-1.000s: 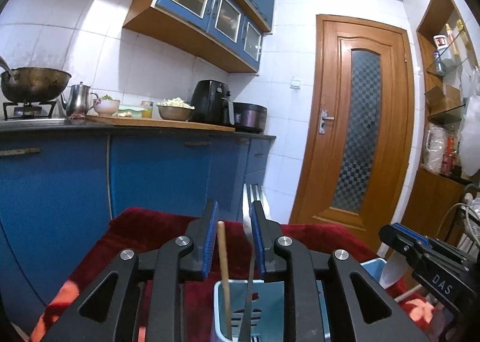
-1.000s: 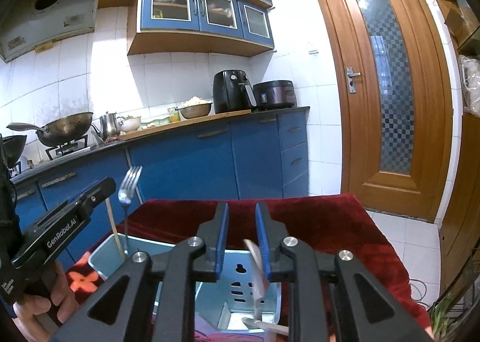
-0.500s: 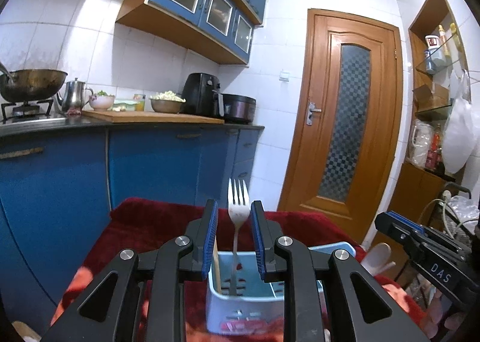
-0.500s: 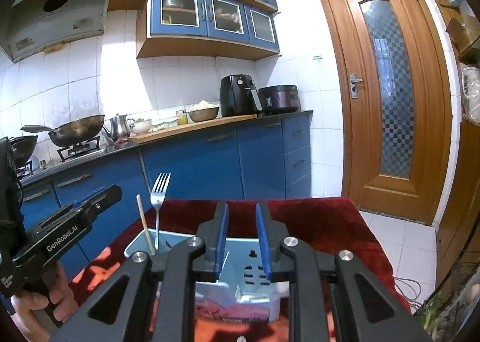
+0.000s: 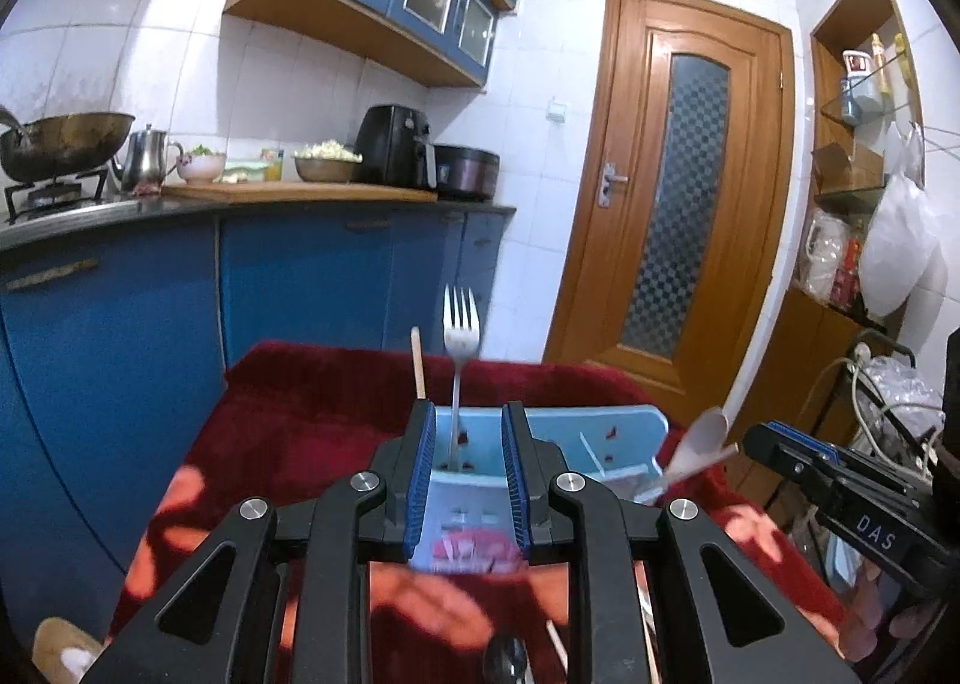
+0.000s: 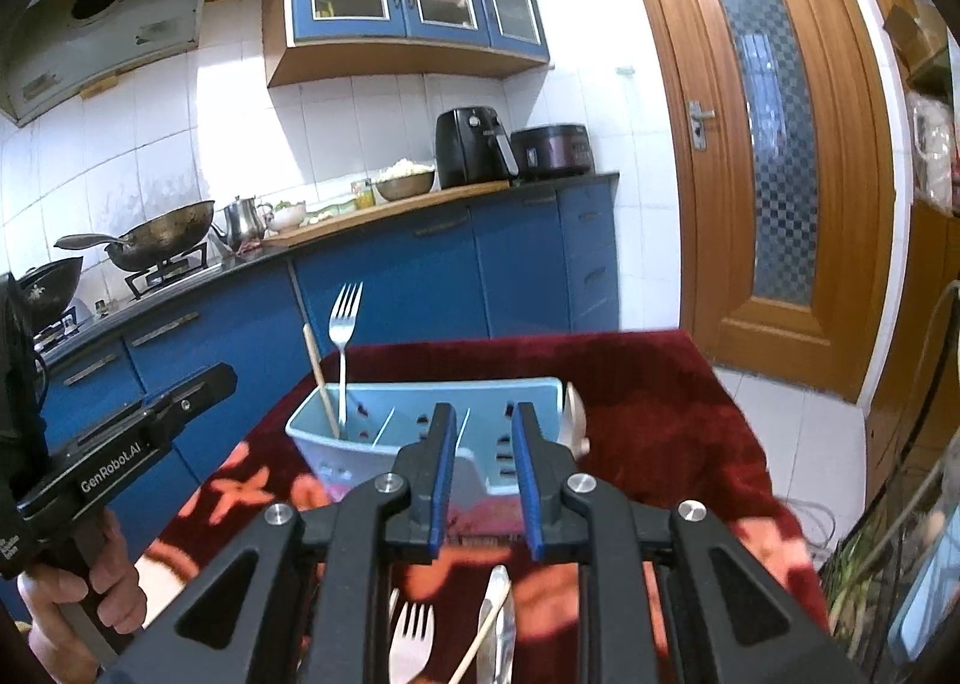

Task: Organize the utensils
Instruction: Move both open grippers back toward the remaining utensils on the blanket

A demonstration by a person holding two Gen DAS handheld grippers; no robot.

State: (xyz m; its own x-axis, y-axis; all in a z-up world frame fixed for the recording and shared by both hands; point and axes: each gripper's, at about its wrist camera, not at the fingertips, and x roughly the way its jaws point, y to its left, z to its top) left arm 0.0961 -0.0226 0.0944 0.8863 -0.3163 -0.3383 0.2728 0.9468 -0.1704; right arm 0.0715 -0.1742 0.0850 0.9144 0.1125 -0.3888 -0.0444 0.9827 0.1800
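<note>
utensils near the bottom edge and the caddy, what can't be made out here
- Right wrist view: loose fork and other utensils cut off by the bottom edge, partly behind the right gripper.
- Left wrist view: caddy front blurred; left gripper covers its inside.
- Spoon handle hidden by the caddy.

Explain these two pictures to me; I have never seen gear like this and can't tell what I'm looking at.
No robot here: a person carries a hand-held two-finger claw in each hand. Each picture comes from a wide-angle camera on one claw, looking forward along its fingers. One is from the left claw, the other from the right claw. In the right view you can see a hand gripping the other tool.

Both claws are slightly open, with nothing between the fingers.

Ahead, on a red flowered cloth, stands a light blue utensil holder. A fork and a wooden stick stand upright in its left end; a pale spoon leans at its right end. More cutlery lies loose near the claws.
</note>
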